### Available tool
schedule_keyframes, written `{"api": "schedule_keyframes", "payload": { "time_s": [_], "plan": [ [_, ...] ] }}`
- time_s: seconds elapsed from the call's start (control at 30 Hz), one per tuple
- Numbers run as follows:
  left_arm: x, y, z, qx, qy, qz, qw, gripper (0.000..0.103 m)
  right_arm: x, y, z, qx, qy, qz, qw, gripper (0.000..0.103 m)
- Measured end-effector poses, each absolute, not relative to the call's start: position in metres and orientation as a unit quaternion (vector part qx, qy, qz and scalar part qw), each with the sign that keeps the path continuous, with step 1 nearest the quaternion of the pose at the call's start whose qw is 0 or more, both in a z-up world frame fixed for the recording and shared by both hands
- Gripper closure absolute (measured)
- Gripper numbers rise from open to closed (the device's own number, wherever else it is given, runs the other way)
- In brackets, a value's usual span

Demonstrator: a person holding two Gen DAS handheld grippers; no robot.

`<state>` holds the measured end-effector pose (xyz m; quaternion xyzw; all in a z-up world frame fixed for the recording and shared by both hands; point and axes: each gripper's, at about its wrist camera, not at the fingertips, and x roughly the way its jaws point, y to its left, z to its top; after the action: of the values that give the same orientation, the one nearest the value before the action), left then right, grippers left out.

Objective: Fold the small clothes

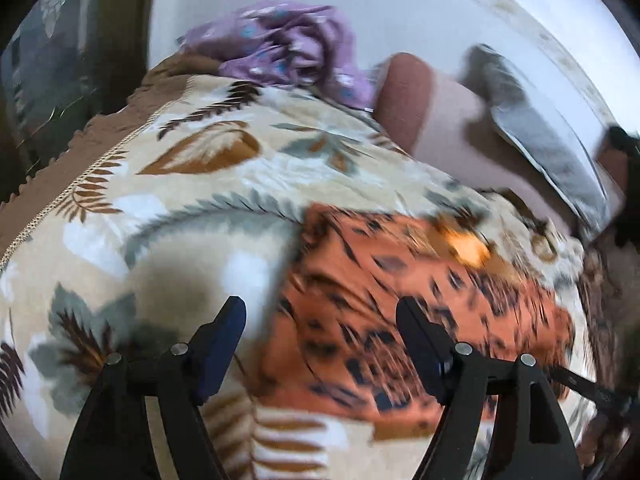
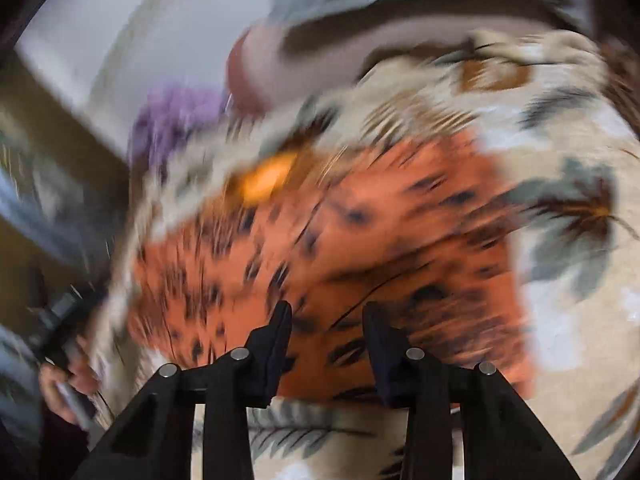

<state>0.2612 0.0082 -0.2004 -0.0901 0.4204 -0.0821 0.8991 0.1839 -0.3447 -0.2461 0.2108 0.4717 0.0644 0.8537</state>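
Orange garment [image 1: 400, 280], black dashes, lies flat on leaf-print blanket [image 1: 160, 200].

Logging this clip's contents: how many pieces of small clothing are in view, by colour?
Orange garment with dark spots: 1, spread on the leaf-print blanket
Purple garment with blue dots: 1, bunched behind the blanket
Total: 2

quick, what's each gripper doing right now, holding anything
left gripper: open wide, holding nothing, above the orange patterned garment
right gripper: partly open, nothing between its fingers, above that garment
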Motion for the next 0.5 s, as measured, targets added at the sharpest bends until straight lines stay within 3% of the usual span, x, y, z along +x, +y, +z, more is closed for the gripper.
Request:
{"api": "schedule_keyframes", "payload": {
  "time_s": [0.23, 0.5],
  "plan": [
    [0.265, -0.026, -0.245, -0.036, 0.444, -0.085, 0.891, 0.025, 0.252, -0.295, -0.273, 0.116, 0.499, 0.044, 0.857, 0.063],
    [0.298, -0.013, -0.248, -0.055, 0.44, -0.068, 0.894, 0.025, 0.349, -0.348, -0.248, 0.209, 0.408, -0.047, 0.888, 0.064]
  ]
}}
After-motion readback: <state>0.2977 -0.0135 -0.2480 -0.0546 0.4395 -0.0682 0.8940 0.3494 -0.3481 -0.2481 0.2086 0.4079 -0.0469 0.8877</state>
